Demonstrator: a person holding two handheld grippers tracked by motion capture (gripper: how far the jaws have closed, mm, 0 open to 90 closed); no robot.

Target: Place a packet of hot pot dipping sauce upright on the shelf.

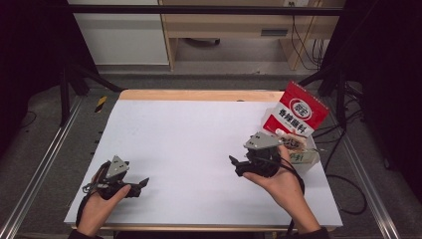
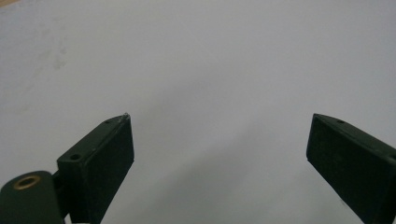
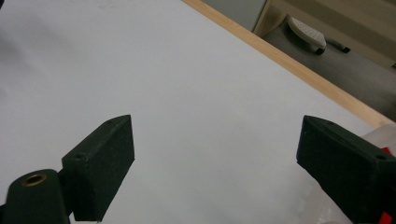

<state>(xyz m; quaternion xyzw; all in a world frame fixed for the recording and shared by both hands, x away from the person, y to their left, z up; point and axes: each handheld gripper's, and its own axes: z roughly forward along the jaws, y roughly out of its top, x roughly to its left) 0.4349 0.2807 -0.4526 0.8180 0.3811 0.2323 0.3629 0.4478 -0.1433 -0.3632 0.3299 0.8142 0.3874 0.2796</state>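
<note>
Red packet (image 1: 296, 115) half behind right gripper (image 1: 238, 166)

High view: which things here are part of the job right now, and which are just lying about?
Part of the job:
- red-and-white bag, standing at the table's right edge
- right gripper, open, beside the bag
- left gripper, open, near the front left

Lying about:
- white table sheet
- wooden furniture behind the table
- floor cables

Left gripper (image 1: 141, 183): black body, grey three-cornered plate on top, black cable trailing toward 7 o'clock. Right gripper (image 1: 234, 163): same build. 2 blunt black jaws each, brass-ringed hole at base
</note>
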